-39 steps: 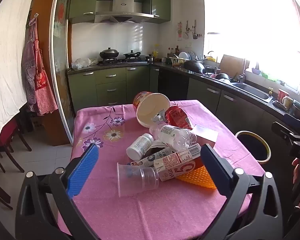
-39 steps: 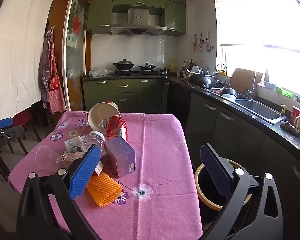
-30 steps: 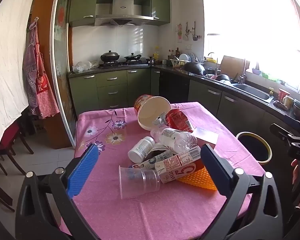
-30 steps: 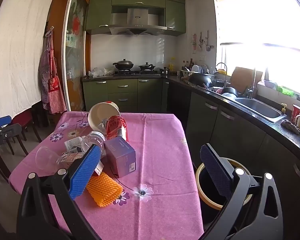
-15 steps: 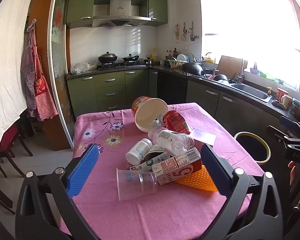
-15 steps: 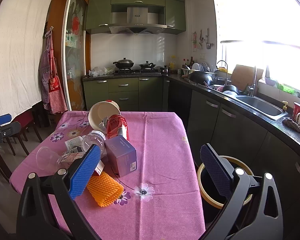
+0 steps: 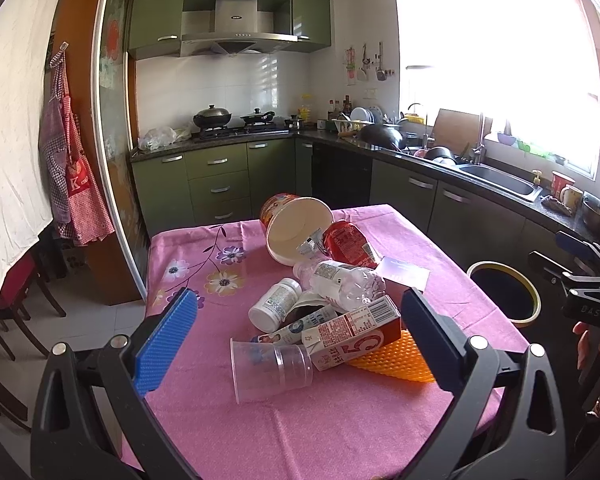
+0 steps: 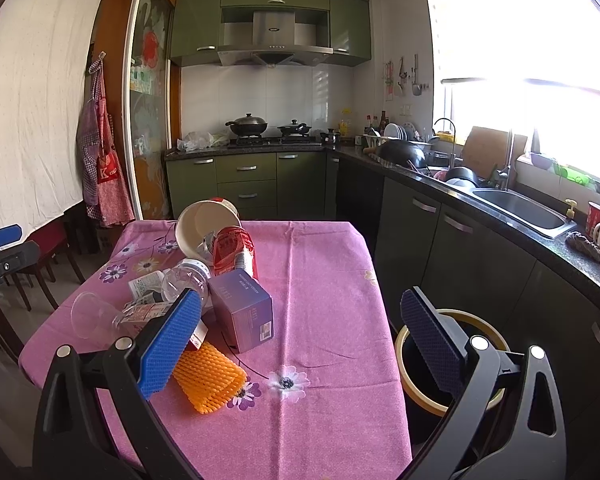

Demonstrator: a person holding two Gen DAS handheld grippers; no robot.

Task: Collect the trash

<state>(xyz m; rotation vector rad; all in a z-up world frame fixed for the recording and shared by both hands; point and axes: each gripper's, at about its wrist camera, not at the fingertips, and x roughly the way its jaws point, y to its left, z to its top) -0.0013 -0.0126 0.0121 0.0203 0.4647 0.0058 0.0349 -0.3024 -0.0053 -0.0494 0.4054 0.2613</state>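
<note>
A heap of trash lies on the pink flowered tablecloth [image 7: 340, 408]: a clear plastic cup [image 7: 270, 364], a red-and-white milk carton [image 7: 352, 332], an orange foam net [image 8: 208, 376], a white pill bottle [image 7: 274, 304], a crushed clear bottle [image 7: 340, 280], a red packet [image 7: 346, 240], a paper bowl [image 7: 296, 228] and a purple box [image 8: 242, 308]. A yellow-rimmed bin [image 8: 440, 364] stands on the floor right of the table. My left gripper [image 7: 298, 340] hovers open in front of the heap. My right gripper [image 8: 300, 340] is open over the table's right edge, empty.
Green kitchen cabinets [image 8: 460, 240] and a dark counter with a sink [image 8: 520, 204] run along the right wall close to the bin. A stove with pots [image 8: 268, 132] is at the back. Chairs [image 7: 12, 312] and hanging aprons [image 7: 72, 188] stand left of the table.
Both views have shifted only slightly; the left gripper has drifted a little relative to the heap. Both grippers stay open and nothing on the table has moved.
</note>
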